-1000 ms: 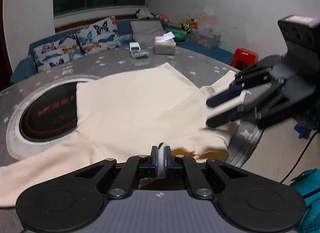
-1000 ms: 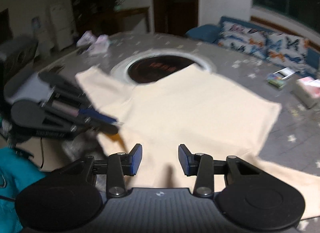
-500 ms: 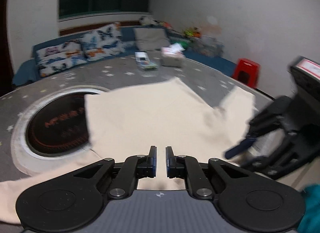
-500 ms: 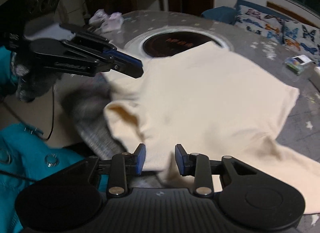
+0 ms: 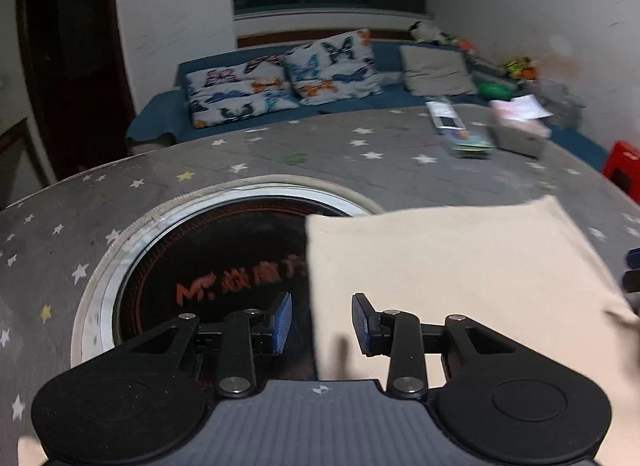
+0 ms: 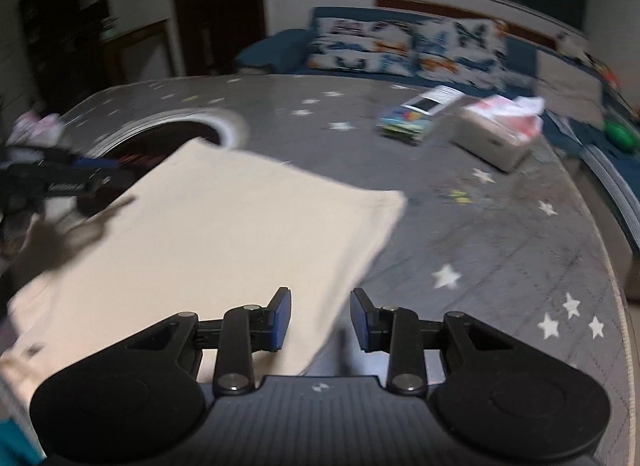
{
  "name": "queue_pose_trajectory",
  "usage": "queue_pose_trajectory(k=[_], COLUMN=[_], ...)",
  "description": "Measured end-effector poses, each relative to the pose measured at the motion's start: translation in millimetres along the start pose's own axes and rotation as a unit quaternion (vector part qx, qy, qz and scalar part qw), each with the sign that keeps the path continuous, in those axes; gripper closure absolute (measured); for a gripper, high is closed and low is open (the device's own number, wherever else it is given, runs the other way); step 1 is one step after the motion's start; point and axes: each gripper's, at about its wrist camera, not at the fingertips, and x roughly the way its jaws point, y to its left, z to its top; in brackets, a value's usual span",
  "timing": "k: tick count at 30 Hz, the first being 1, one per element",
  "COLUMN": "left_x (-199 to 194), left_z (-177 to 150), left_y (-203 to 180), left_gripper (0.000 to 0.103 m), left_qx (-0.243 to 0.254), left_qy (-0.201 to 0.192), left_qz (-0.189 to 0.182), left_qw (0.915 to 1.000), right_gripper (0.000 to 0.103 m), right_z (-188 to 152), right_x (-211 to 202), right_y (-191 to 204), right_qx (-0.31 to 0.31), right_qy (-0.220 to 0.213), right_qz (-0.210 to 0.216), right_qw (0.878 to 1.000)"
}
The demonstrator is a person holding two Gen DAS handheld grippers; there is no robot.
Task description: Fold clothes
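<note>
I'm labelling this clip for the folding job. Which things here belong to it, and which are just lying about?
Part of the job:
- cream garment
- left claw, open
- right claw, open

Lying about:
- tissue box
- colourful packet
- butterfly cushions
- red stool

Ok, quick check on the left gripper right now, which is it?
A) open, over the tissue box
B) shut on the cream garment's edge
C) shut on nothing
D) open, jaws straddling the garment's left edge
D: the left gripper has its blue pads apart, one over the dark round inset and the other over the cream garment, gripping no cloth.
</note>
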Motion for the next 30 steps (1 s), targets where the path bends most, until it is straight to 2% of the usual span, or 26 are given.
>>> queue_pose_trajectory(k=[4,9,12,14,17,19,25,30], left_x=[26.4,44.9,51.9,54.2,55.9,56.7,63.1,68.6], left_z=[9.8,15.3,18.4,20.1,20.4,20.2,23.4,27.4], left_y=[1.2,0.4,0.1,0.0,-1.4,-1.8,15.1,31.9], left_gripper=[0.063,0.064,0.077,0.093,0.098,0.098,0.099,0.098], left_qx=[0.0,0.002,0.003,0.004,0.013,0.017,-0.01,-0.032], left_qy=[0.013,0.017,0.016,0.013,0.005,-0.001,-0.004,0.0], left_qz=[0.013,0.011,0.005,0.001,0.006,0.015,0.044,0.055], left_qw=[0.9998,0.9998,0.9999,0.9999,0.9999,0.9997,0.999,0.9979], right_gripper=[0.071,0.072,0.078,0.085,0.091,0.095,0.095,0.09], right_z=[15.1,30.9,38.2,42.6,49.6,54.5,79.1,98.5], right_x=[24.8,50.9,65.1,74.0,84.2,89.2,116.6,134.5], right_y=[-21.0,-30.7,-33.9,-34.9,-34.6,-33.8,-22.1,-14.3], right_qx=[0.033,0.052,0.056,0.06,0.061,0.058,0.025,0.004], right_qy=[-0.003,-0.002,0.0,0.0,-0.001,-0.004,-0.008,-0.011], right_qz=[-0.023,-0.025,-0.028,-0.032,-0.038,-0.04,-0.04,-0.041], right_qw=[0.999,0.998,0.998,0.998,0.997,0.997,0.999,0.999])
